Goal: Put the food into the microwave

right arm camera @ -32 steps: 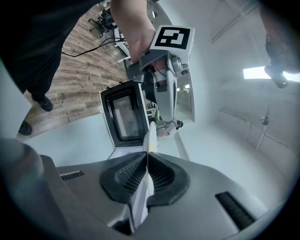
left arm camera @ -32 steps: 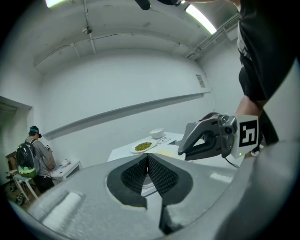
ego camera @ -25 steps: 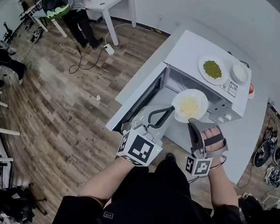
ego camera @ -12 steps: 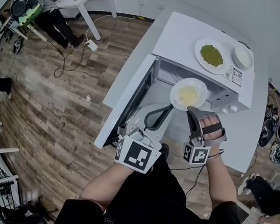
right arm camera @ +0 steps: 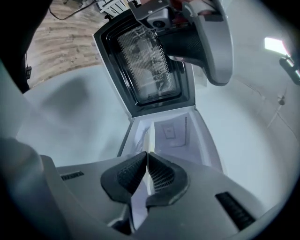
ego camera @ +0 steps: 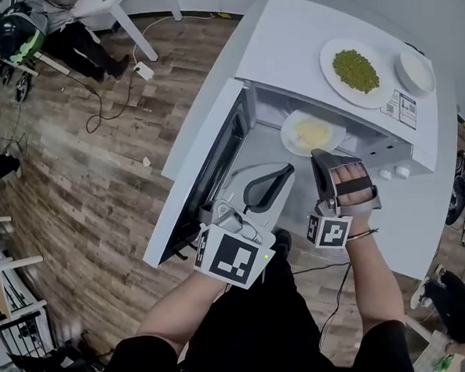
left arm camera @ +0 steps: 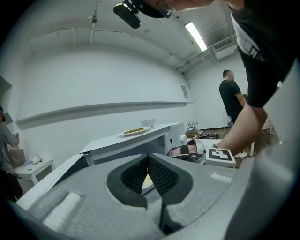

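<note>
Head view: the right gripper (ego camera: 323, 156) pinched the rim of the plate of food (ego camera: 312, 131) at the mouth of the open microwave (ego camera: 287, 44); held by one edge, it could tip. White counter (ego camera: 411, 217), wood floor (ego camera: 98, 174).
Left gripper view: the left gripper (left arm camera: 148, 157) was pressed together, empty.
Right gripper view: the thin rim might slip.

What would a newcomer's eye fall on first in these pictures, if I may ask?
The white microwave stands with its door swung wide open. A plate of pale yellow food sits in its opening, gripped at the rim by the right gripper. On top is a plate of green food beside a white bowl.
</note>
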`<state>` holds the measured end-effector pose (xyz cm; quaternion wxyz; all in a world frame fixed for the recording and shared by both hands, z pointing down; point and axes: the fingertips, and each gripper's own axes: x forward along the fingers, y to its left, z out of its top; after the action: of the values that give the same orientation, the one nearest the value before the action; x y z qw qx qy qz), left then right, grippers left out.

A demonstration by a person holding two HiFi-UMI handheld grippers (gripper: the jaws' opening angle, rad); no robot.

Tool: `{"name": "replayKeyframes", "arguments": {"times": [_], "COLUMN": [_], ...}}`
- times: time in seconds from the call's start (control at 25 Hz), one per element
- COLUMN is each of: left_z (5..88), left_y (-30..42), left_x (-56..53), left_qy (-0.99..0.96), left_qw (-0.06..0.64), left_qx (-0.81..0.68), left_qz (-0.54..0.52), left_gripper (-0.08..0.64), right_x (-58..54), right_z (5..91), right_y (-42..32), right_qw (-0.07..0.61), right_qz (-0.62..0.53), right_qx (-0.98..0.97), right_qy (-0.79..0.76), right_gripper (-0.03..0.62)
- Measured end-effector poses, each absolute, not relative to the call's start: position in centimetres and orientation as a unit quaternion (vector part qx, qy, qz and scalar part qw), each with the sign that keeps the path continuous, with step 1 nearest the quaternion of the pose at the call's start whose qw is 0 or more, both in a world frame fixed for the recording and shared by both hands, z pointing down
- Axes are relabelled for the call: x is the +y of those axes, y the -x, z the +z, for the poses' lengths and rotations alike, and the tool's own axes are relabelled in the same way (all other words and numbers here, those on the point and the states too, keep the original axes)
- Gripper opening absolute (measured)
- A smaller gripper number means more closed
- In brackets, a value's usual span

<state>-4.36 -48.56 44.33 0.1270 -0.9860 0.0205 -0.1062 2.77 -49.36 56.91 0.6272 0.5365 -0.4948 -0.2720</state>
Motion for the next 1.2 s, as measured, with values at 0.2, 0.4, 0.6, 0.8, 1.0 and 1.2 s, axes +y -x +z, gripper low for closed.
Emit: {"name": "replayKeyframes", "arguments": {"times": [0.2, 0.4, 0.6, 0.8, 1.0, 1.2], "left_z": [45.7, 46.8, 47.4, 47.4, 46.9, 45.9], "left_y": [3.4, 3.0, 2.6, 2.4, 2.4, 2.9], "left_x": [-49.1, -49.9, -50.4, -50.7, -51.3, -51.1], "left_qy": [0.987, 0.986, 0.986, 0.986, 0.986, 0.987], "left_qw": [0.115, 0.111, 0.104, 0.096, 0.093, 0.071], "left_qx": [0.015, 0.017, 0.02, 0.022, 0.029, 0.023], "left_qz": [-0.111, -0.121, -0.128, -0.131, -0.133, -0.14], "left_gripper": [0.008, 0.008, 0.008, 0.008, 0.008, 0.008], "right_x": [-50.6, -51.8, -52.9, -53.8, -55.1, -55.6], "right_z": [58.4, 59.1, 59.9, 60.2, 60.9, 62.7], "right_y": [-4.1, -5.5, -6.4, -8.1, -8.9, -9.8], "right_qw": [0.633, 0.63, 0.634, 0.643, 0.645, 0.648], "right_qz": [-0.261, -0.24, -0.224, -0.181, -0.13, -0.044], "right_qx": [-0.491, -0.488, -0.491, -0.493, -0.508, -0.542], "right_qy": [-0.539, -0.554, -0.553, -0.557, -0.556, -0.534], "right_gripper": [0.025, 0.025, 0.025, 0.023, 0.025, 0.05]}}
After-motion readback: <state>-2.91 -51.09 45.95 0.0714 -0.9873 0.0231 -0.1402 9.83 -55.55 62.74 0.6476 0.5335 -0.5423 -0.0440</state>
